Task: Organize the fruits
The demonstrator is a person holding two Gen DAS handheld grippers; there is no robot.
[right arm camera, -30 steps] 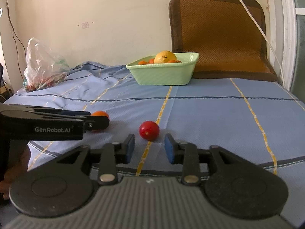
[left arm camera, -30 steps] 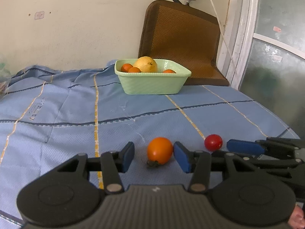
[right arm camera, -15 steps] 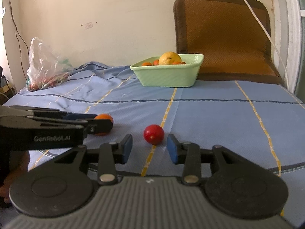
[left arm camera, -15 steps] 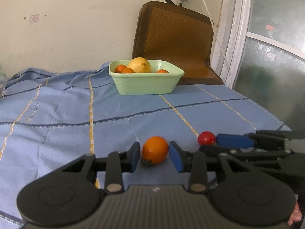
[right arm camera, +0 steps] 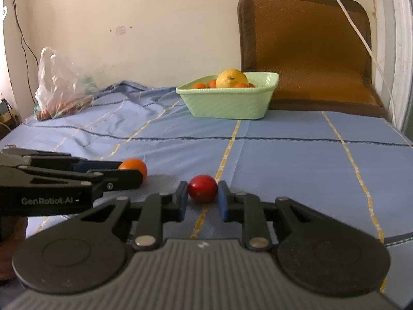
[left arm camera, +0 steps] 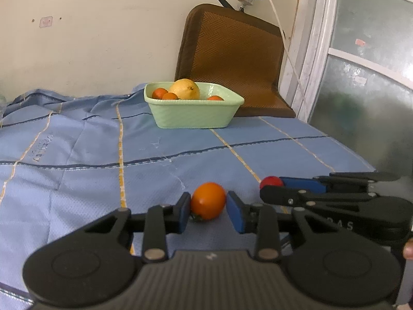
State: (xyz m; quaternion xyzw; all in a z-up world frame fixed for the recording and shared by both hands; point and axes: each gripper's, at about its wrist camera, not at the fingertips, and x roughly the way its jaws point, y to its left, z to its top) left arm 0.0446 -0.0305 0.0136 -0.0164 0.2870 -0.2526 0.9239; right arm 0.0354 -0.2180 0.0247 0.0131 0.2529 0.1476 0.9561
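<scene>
1. Two loose fruits lie on the blue checked cloth [left arm camera: 77,160], both well in front of the green basin [left arm camera: 192,118]: an orange tomato [left arm camera: 208,204] and, to its right, a red tomato [right arm camera: 202,188].
2. Nothing stands between the fruits and the basin. A clear plastic bag [right arm camera: 60,87] lies far left of the basin by the wall; a brown woven mat [right arm camera: 307,49] leans directly behind the basin.
3. The basin holds one large yellow citrus [left arm camera: 185,91] and several small orange fruits [left arm camera: 160,93] around it.
4. Left gripper [left arm camera: 208,213]: jaws closing, blue pads against both sides of the orange tomato, pinching it on the cloth.
5. Right gripper [right arm camera: 202,201]: jaws closing, pads touching the red tomato on either side.
6. Against the picture a second ago: both pairs of jaws stood clearly apart from their fruit then; the gaps are now gone. Both tomatoes remain on the cloth in front of the basin.
</scene>
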